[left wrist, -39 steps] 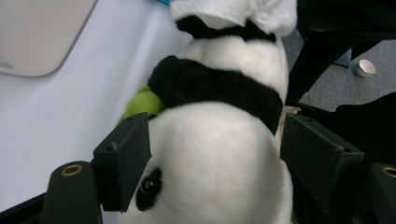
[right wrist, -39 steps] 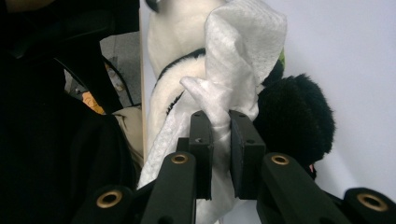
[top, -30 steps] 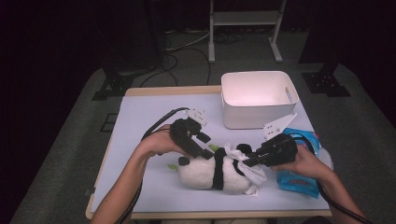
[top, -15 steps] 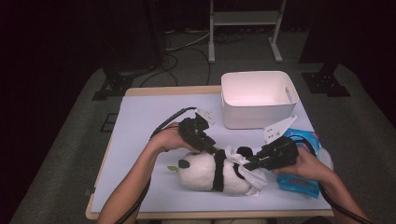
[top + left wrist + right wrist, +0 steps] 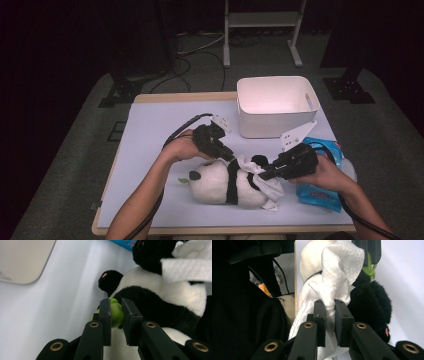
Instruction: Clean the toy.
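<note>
Here, left gripper (image 5: 115,315) pinching panda's (image 5: 220,182) green, perhaps leaf, piece (image 5: 115,313), right gripper (image 5: 329,312) clamping white wipe (image 5: 337,272).

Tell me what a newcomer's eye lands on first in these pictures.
First, the plush panda lying at the near middle of the table, worked from both sides. The left claw, whose jaws have just been closing, pinches a green leaf on it; the right claw grips a white wipe draped over it. Behind stands a white bin.

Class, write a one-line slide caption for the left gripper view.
Left gripper, jaws just closed, pinches a green piece on the plush panda.
</note>
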Tool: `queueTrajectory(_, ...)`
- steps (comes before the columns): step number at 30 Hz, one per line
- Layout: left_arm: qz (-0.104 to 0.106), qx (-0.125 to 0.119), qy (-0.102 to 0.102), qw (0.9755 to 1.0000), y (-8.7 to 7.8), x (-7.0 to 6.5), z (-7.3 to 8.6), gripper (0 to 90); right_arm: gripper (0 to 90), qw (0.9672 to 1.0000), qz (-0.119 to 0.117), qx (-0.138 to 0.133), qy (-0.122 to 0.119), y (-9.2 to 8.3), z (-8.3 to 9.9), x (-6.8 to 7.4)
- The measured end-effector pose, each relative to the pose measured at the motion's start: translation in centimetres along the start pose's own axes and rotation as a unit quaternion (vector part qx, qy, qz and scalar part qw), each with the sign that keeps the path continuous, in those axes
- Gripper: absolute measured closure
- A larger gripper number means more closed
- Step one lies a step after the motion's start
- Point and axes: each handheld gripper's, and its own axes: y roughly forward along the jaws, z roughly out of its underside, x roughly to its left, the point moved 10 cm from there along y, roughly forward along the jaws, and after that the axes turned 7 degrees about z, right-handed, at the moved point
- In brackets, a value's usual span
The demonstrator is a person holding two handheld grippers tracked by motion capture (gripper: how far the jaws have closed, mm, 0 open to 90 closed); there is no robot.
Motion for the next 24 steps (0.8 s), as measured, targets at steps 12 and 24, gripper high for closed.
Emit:
queueTrajectory(12, -0.017, -0.019, 0.013, 0.9996, -1.3, 0.0, -1.1, 79.0, 80.7, 0.9997, 0.018, 0.001, 0.015, -0.3, -0.2, -1.3)
queueTrajectory(24, -0.03, -0.029, 0.03, 0.9987, -2.1, -0.2, -2.3, 78.8, 80.6, 0.9998, 0.004, 0.017, -0.007, 0.8, -0.6, 0.0)
